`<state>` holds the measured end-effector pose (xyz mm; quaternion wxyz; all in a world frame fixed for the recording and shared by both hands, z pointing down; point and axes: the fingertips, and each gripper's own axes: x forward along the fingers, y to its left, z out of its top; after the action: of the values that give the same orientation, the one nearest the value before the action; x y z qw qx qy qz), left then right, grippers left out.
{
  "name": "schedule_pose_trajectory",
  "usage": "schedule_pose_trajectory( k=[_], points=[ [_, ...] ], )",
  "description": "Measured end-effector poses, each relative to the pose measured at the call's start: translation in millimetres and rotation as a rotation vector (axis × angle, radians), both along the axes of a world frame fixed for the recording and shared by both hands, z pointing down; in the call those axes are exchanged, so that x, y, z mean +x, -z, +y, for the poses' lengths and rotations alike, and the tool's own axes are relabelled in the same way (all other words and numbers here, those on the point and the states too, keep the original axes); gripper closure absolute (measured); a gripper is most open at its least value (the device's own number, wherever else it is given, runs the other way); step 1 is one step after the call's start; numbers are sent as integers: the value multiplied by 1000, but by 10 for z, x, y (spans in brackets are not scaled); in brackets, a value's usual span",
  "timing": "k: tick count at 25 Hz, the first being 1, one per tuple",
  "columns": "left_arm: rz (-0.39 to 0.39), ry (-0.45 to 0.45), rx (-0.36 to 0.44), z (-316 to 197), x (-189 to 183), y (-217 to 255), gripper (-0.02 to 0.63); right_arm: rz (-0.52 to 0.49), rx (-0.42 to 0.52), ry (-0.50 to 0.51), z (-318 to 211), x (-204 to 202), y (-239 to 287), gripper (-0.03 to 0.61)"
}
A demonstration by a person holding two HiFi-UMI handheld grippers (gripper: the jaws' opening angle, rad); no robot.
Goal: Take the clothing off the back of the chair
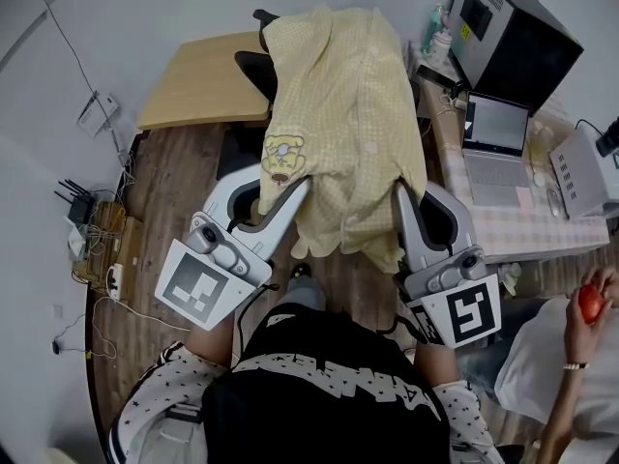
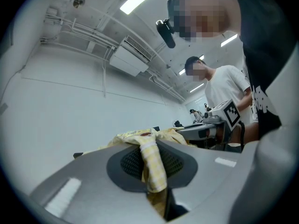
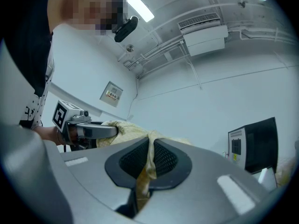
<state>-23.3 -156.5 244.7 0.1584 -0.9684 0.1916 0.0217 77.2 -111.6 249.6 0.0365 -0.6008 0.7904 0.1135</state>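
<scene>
A pale yellow checked shirt (image 1: pixel 338 124) with a cartoon patch hangs spread between my two grippers, over the black chair (image 1: pixel 253 71) whose back shows at the top. My left gripper (image 1: pixel 298 189) is shut on the shirt's left edge, and my right gripper (image 1: pixel 403 193) is shut on its right edge. In the left gripper view a fold of the yellow fabric (image 2: pixel 153 164) is pinched between the dark pads. The right gripper view shows a thin fold of the same cloth (image 3: pixel 148 160) clamped between its pads, with the other gripper beyond it.
A wooden desk (image 1: pixel 198 85) stands at the upper left. At the right, a table (image 1: pixel 542 225) carries a laptop (image 1: pixel 495 148) and a black box (image 1: pixel 517 37). A second person (image 1: pixel 571 356) holding a red fruit sits at the lower right. Cables and a router (image 1: pixel 82 206) lie on the floor at left.
</scene>
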Motion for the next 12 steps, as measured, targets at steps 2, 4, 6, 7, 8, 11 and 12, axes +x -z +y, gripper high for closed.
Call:
schedule_pose_trajectory(
  k=[2, 4, 6, 7, 8, 11, 12],
  points=[
    [0, -3, 4, 44, -32, -11, 577, 3, 7, -2, 91, -49, -8, 553],
    [-2, -4, 5, 58, -37, -15, 577, 2, 9, -1, 124, -58, -8, 553],
    [-5, -6, 6, 60, -32, -16, 577, 1, 13, 0, 120, -53, -1, 553],
    [-7, -7, 6, 61, -28, -16, 577, 1, 15, 1, 114, -51, 4, 553],
    [-9, -7, 6, 61, -25, -16, 577, 2, 17, 3, 110, -52, 7, 554],
    [-13, -10, 8, 68, -21, -18, 577, 4, 20, 9, 111, -63, 13, 554],
    [-15, -10, 10, 73, -22, -18, 577, 5, 20, 11, 113, -66, 16, 554]
  ],
)
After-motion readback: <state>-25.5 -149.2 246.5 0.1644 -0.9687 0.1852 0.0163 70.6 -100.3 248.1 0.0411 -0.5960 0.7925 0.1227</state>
